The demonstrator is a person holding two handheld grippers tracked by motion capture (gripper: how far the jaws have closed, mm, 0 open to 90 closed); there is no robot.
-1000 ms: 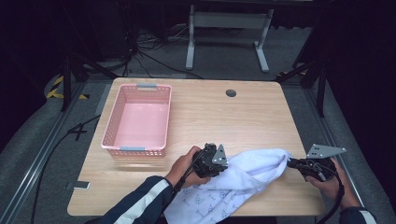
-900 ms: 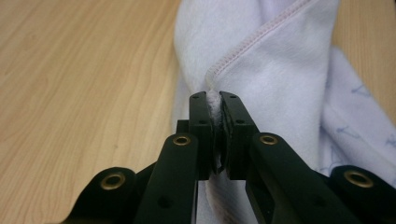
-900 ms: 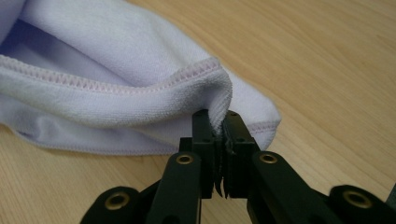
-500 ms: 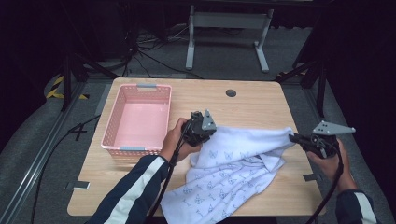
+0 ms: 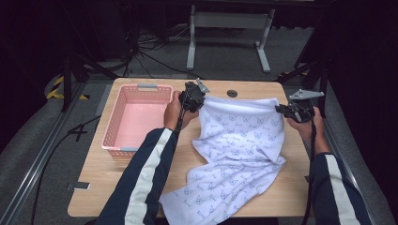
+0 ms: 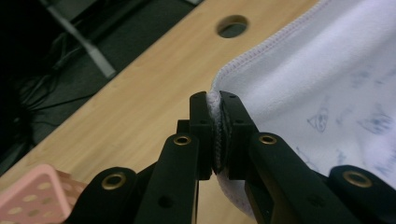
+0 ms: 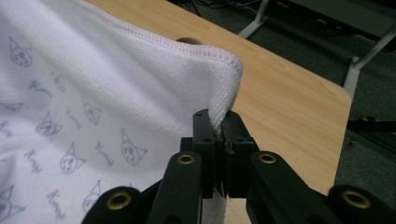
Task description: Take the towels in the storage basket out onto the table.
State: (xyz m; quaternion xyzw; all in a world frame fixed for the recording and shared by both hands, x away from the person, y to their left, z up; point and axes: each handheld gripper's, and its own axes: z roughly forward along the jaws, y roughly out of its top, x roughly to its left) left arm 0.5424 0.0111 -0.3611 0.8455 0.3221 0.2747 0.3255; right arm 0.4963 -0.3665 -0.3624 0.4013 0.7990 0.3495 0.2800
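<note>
Pink basket [image 5: 136,119] sits at the left of the high view. Left gripper [image 5: 201,97] just right of it is clamped on one towel [image 5: 241,145] corner, right gripper [image 5: 280,108] pinches the other, towel spread mid-frame down to the table's [image 5: 94,183] bottom edge.

- Pink basket [image 5: 136,119] stood on table's left part, walls blocking low passage there.
- Towel [image 5: 239,140] covered centre and right, front edge overhanging.
- Bare wood [image 5: 94,187] lay open front-left; a strip open behind towel around round hole [image 5: 232,93].
</note>
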